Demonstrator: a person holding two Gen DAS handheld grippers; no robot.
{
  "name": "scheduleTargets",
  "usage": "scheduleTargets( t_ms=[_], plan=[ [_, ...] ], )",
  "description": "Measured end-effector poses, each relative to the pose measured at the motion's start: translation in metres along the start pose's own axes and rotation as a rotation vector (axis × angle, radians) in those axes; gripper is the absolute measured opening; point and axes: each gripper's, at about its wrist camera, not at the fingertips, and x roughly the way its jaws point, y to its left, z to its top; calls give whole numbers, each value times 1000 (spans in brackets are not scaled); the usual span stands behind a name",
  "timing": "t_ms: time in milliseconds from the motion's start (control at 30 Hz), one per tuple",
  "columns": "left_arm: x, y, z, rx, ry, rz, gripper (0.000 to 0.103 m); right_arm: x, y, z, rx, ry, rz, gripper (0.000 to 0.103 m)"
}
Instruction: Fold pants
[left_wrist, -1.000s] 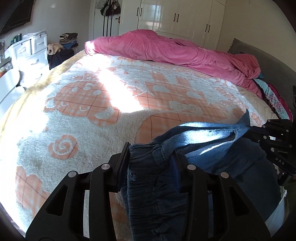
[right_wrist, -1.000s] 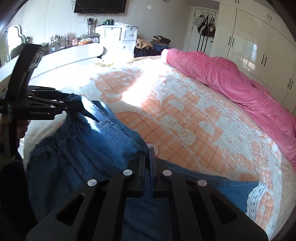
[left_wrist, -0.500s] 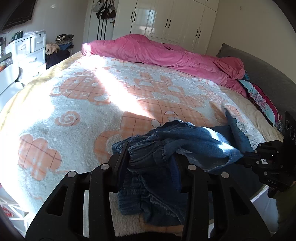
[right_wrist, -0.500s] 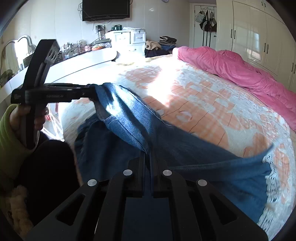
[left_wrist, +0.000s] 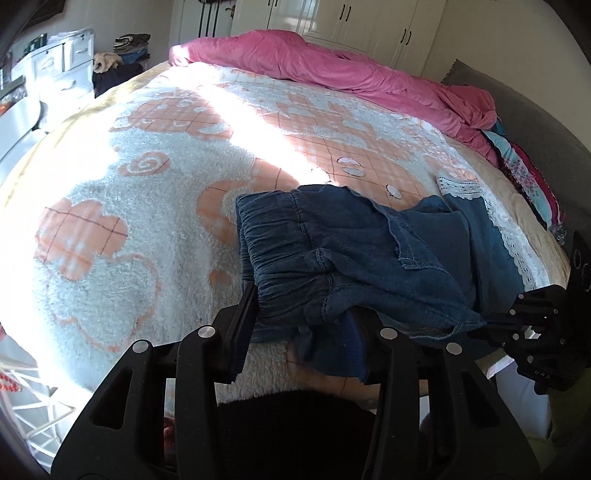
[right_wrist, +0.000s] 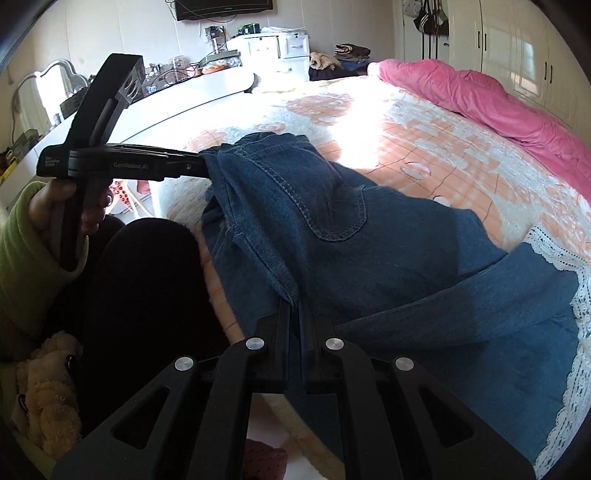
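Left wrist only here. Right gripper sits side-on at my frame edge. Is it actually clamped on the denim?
Observer: Yes. In the right wrist view the right gripper has its jaws shut on a seamed edge of the pants.
Operator: Which face of the pants is up?
Observer: A stitched patch pocket faces up, just beyond that pinched seam.
Operator: Anything below the bed edge I can't see?
Observer: A plush toy lies low down, beside the person's dark-clad leg.
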Motion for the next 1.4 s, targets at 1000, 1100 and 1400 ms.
scheduleTargets(
  t_ms=[1000,1100,1400],
  plan=[
    [-5,-46,12,64,27,34,55,22,16,-12,37,33,67,14],
    [24,-42,-4,108,99,171,55,9,16,-14,54,18,103,25],
    [29,-31,-14,99,88,171,58,-10,5,13,94,-84,-4,35]
  ],
)
